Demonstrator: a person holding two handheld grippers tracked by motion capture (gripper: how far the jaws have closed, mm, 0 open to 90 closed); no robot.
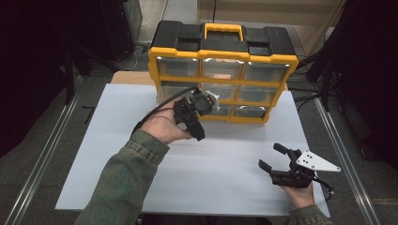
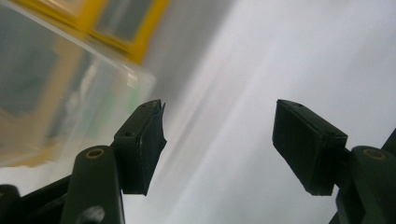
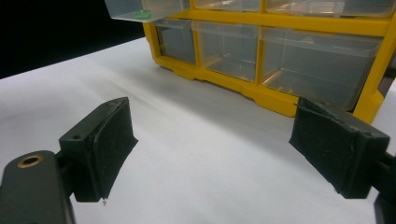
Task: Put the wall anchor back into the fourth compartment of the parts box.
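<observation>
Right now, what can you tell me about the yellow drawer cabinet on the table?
The drawer cabinet stands upright at the far edge of the white table. Its frame looks like yellow plastic, with a black top and a yellow carry handle. It holds three rows of three clear plastic drawers. One drawer at the left side is pulled out, with something small and green inside. The left gripper is just in front of it, jaws open; whether it touches is unclear.

Drawer box (image 1: pixel 223 70) at the back of the table (image 1: pixel 117 154), on the white sheet (image 1: pixel 220 168). One drawer (image 3: pixel 140 9) pulled out at the left side, small bit (image 3: pixel 141 14) inside. Left gripper (image 1: pixel 197 124) just before the box. Right gripper (image 1: pixel 272 157) nearer, at the right, well apart.
</observation>
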